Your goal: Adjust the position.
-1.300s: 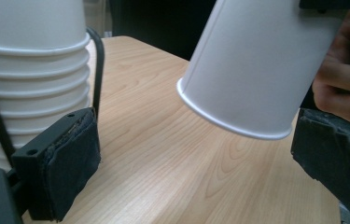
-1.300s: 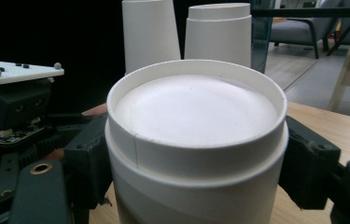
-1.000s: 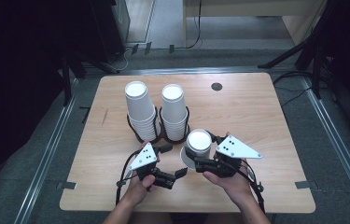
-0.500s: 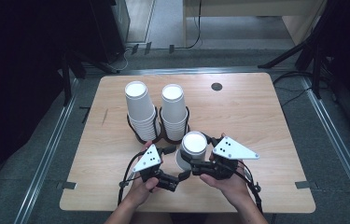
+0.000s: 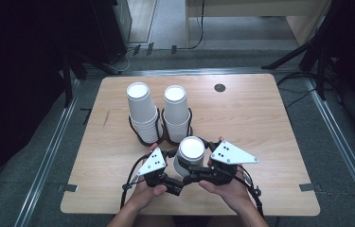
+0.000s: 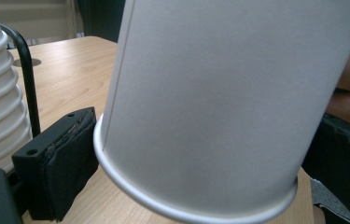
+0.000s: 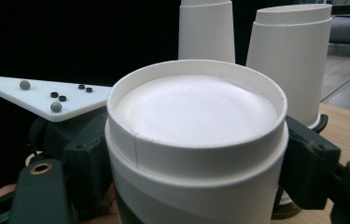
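Overhead, both tools are meeting at an upside-down paper cup [image 5: 190,156] near the counter's [image 5: 270,123] front edge; the right tool [image 5: 199,171] is clamping it. Alongside the left tool [image 6: 60,172], the cup is tilting; that tool's grip is unclear. From the right tool, two cup stacks [image 7: 289,60] are standing behind.

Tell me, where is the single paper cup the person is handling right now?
In the high view the upside-down paper cup sits near the table's front edge, between the left claw and right claw, just in front of the two cup stacks.
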The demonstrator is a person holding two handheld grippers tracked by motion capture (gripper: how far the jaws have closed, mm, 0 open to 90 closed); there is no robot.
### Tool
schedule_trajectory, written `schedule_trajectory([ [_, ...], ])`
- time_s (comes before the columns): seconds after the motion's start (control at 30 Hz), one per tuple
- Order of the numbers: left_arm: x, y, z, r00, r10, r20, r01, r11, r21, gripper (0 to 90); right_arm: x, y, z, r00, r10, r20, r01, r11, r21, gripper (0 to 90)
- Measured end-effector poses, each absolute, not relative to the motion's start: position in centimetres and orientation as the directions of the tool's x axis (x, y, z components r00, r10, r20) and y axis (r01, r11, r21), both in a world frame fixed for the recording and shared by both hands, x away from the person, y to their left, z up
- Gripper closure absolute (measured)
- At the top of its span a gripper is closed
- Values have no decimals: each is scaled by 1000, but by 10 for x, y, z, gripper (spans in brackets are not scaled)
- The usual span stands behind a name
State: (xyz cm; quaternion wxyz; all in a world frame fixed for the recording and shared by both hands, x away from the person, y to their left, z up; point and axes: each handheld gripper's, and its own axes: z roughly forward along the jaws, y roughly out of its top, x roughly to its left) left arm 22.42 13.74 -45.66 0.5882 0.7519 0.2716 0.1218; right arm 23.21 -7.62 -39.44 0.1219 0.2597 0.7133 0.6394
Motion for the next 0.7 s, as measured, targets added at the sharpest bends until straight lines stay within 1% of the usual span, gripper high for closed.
schedule_trajectory([
  [0.47,224,134,-460,817,560,-133,273,-173,946,17,230,-76,-393,-843,512,164,214,41,976,233],
  [0.57,225,134,-462,819,557,-136,271,-168,948,52,231,-76,-394,-842,512,170,221,40,974,232],
  [0.7,225,135,-462,819,558,-136,269,-165,949,60,231,-77,-394,-841,512,176,225,36,974,232],
])
